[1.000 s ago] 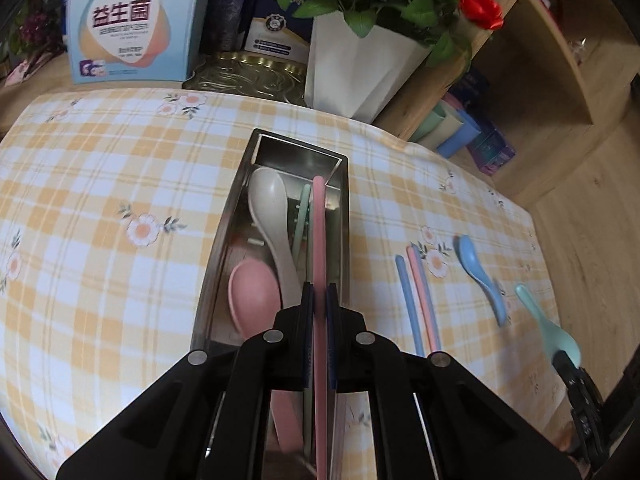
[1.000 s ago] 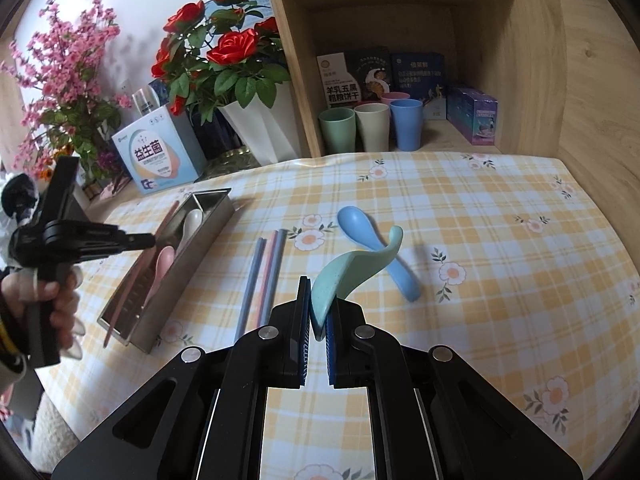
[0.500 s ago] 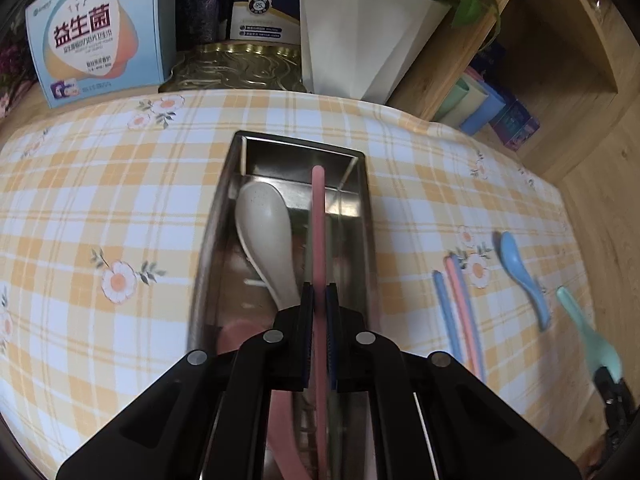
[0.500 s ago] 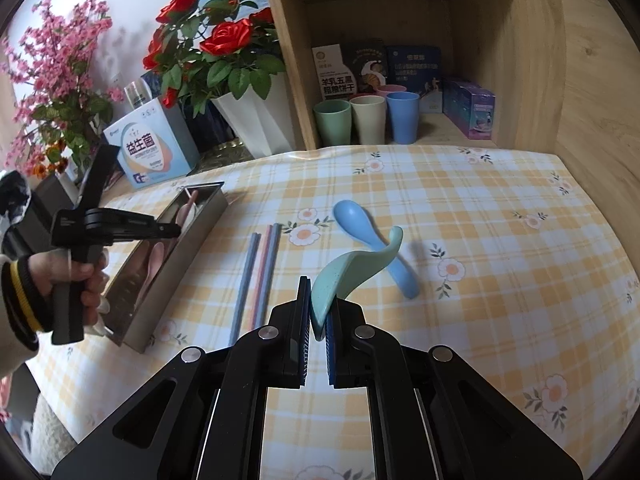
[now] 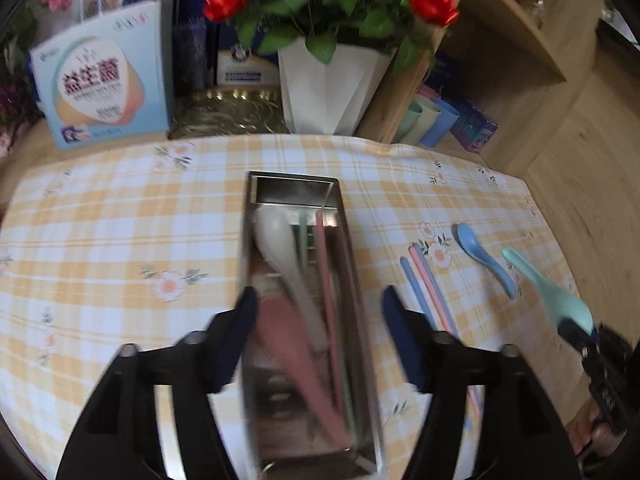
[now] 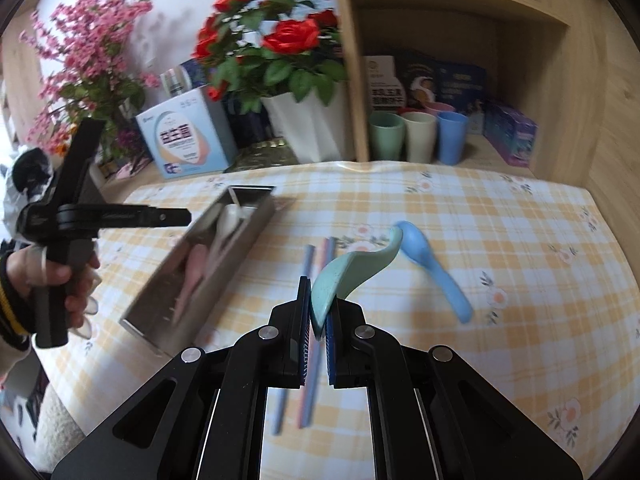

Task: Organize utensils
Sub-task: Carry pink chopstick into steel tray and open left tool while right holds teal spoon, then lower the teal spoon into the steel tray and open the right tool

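A steel utensil tray (image 5: 362,312) (image 6: 224,272) lies on the checked tablecloth. It holds a white spoon (image 5: 280,248), a pink spoon (image 5: 288,340), a green chopstick (image 5: 303,236) and a pink chopstick (image 5: 326,280). My left gripper (image 5: 316,312) is open and empty above the tray's near half. My right gripper (image 6: 318,320) is shut on a green spoon (image 6: 352,268) (image 5: 552,288), held above the table. A blue spoon (image 6: 432,264) (image 5: 480,254) and blue and pink chopsticks (image 6: 310,320) (image 5: 424,280) lie on the cloth right of the tray.
A white vase of red roses (image 5: 332,88) (image 6: 304,128), a blue box (image 5: 108,80) and a gold tin (image 5: 232,114) stand behind the tray. A wooden shelf (image 6: 520,92) with three cups (image 6: 418,142) borders the table's far right.
My left gripper has opened and let go of the pink chopstick, which now lies in the tray. The right gripper has moved left and closer to the table with the green spoon.
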### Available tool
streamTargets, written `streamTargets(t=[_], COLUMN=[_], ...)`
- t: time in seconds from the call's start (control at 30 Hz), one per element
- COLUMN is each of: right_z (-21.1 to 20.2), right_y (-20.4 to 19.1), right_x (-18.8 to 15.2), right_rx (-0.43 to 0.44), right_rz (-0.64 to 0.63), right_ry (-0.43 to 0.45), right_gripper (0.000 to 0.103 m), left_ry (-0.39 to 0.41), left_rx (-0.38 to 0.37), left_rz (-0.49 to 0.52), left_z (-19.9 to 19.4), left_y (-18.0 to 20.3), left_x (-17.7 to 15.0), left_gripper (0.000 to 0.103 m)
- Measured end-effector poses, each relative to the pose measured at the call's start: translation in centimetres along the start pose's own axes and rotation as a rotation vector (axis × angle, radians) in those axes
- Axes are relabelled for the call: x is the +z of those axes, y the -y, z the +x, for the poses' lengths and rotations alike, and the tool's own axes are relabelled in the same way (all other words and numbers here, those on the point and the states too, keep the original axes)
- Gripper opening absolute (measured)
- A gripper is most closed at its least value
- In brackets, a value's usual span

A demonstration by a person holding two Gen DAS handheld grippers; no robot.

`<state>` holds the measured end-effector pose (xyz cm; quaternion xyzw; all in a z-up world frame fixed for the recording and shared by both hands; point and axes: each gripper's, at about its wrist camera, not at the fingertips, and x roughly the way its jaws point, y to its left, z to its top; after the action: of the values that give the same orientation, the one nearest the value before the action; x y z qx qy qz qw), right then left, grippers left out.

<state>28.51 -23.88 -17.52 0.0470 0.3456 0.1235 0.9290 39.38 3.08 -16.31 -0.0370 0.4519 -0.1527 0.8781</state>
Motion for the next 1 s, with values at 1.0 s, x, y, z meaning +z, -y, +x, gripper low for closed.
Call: streamTargets(t=[1.0], right_z=[11.2], right_y=[-17.9], right_x=[0.4], right_rx=[0.178], right_rz=[-0.301], right_ry=[-0.199], right_gripper=[0.006], left_ry=[0.103], left_rx=[0.151], left_rz=[-0.088], left_z=[-10.6], left_y=[-8.6], left_x=[-7.4], left_gripper=[0.097])
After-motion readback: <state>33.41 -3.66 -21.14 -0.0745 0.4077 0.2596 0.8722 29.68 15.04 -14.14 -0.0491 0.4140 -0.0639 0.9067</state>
